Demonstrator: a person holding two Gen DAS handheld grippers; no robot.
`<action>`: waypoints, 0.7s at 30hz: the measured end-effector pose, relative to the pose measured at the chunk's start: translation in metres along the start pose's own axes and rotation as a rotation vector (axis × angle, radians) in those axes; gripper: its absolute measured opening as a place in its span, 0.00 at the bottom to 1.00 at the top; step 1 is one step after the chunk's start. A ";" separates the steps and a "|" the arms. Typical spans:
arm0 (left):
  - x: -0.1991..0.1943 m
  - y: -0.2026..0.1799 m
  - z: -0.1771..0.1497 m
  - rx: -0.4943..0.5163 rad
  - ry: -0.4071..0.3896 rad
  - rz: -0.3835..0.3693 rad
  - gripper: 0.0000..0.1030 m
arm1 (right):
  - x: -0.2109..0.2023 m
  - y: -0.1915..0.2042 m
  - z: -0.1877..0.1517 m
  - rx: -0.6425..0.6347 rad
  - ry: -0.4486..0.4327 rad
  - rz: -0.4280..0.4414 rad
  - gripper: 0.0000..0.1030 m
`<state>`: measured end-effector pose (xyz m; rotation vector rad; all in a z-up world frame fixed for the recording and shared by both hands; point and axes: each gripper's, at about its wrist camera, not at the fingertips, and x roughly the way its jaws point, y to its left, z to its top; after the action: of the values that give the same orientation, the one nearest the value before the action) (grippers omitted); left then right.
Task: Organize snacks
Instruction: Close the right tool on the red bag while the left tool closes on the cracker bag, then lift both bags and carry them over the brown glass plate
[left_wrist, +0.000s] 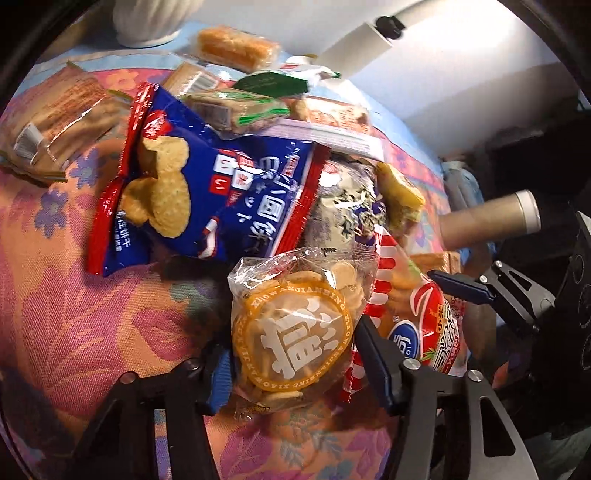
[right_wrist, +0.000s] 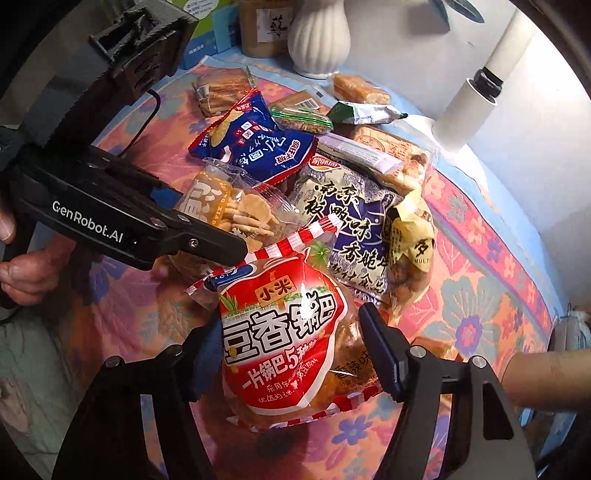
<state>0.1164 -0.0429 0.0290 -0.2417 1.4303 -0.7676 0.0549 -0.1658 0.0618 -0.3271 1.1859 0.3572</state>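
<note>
Both claws clamped on snack packs at the near edge of the pile.

Left claw (left_wrist: 291, 354) closed on the clear cracker bag (left_wrist: 295, 332); right claw (right_wrist: 291, 354) closed on the red rice-crust bag (right_wrist: 284, 332), the 2 packs lying touching on the flowered cloth (right_wrist: 480, 295). Likely step: picking up. Next move calls for a straight lift, so the blue biscuit bag (right_wrist: 255, 144) and grey chip bag (right_wrist: 347, 221) behind are not dragged along. No box, bowl or tray for snacks visible; only a white vase (right_wrist: 319, 37) at the back, contents unseen.
</note>
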 end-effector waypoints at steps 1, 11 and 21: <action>-0.003 -0.003 -0.002 0.041 0.010 -0.003 0.53 | -0.003 0.005 -0.002 0.041 0.002 -0.014 0.65; -0.067 -0.003 -0.014 0.245 -0.002 -0.017 0.47 | -0.077 0.044 -0.048 0.591 -0.184 -0.127 0.63; -0.076 -0.062 -0.021 0.420 0.028 -0.052 0.47 | -0.125 0.017 -0.112 0.918 -0.258 -0.214 0.64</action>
<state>0.0800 -0.0367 0.1224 0.0563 1.2582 -1.0962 -0.0870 -0.2109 0.1396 0.3832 0.9379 -0.3369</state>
